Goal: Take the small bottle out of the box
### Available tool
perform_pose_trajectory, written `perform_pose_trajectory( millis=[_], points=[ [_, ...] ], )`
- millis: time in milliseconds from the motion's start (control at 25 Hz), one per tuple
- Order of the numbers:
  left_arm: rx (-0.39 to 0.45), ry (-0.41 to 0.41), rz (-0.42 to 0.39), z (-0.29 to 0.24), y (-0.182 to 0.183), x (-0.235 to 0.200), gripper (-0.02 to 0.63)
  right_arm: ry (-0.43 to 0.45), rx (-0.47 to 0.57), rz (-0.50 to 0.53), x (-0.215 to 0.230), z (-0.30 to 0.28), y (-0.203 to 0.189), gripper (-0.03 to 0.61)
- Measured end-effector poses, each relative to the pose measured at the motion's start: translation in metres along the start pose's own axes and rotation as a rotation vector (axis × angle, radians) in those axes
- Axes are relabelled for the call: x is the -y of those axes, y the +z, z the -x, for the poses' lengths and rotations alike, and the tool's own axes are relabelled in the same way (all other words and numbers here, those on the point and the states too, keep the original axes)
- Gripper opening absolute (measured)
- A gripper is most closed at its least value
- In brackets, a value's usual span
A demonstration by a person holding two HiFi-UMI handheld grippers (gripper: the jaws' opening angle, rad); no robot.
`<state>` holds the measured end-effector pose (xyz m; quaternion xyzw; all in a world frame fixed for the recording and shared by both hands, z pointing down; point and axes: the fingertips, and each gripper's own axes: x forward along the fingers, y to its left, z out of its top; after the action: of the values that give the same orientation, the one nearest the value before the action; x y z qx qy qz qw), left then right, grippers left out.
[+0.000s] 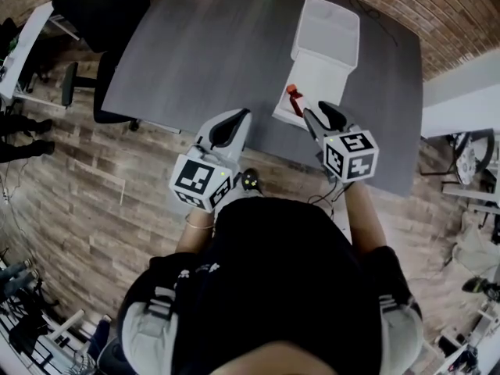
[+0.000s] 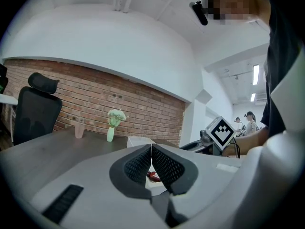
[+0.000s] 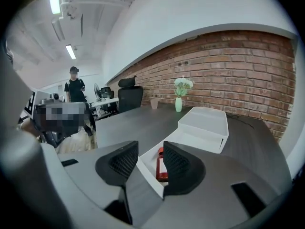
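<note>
Bottle (image 3: 160,168), small and red, lies in white rectangular box (image 1: 322,76); we find right gripper (image 3: 150,149) apart and empty, left gripper (image 2: 151,147) closed.

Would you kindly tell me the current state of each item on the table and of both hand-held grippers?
box, open, its lid laid back behind it.
small bottle, lying inside the box, not gripped.
left hand-held gripper, shut, nothing between its jaws.
right hand-held gripper, open and empty, aimed at the small bottle.
vase, upright, holding flowers.
cup, upright.
</note>
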<state>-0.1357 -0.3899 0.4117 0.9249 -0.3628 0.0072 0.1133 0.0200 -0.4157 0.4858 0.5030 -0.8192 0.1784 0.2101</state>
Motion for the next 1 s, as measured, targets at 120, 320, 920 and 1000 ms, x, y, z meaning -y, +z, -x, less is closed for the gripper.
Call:
perform_pose_trajectory(
  millis=[120,320,920,1000],
  points=[
    [-0.013,-0.007,-0.007,-0.005,-0.002,-0.007,0.003,0.006,-0.05,0.014,0.002,-0.018,-0.006,0.173],
    [-0.014,-0.002,0.006,-0.008,-0.003,-0.022,0.003,0.014,-0.149,0.015,0.006,-0.048,-0.022,0.205],
    [-0.026,0.012,0.023,-0.03,0.001,-0.069,0.003,-0.042,-0.407,0.042,0.032,-0.112,-0.058,0.268],
    [-0.024,0.018,0.027,-0.032,0.001,-0.074,0.003,-0.037,-0.423,0.046,0.033,-0.117,-0.061,0.275]
  ],
)
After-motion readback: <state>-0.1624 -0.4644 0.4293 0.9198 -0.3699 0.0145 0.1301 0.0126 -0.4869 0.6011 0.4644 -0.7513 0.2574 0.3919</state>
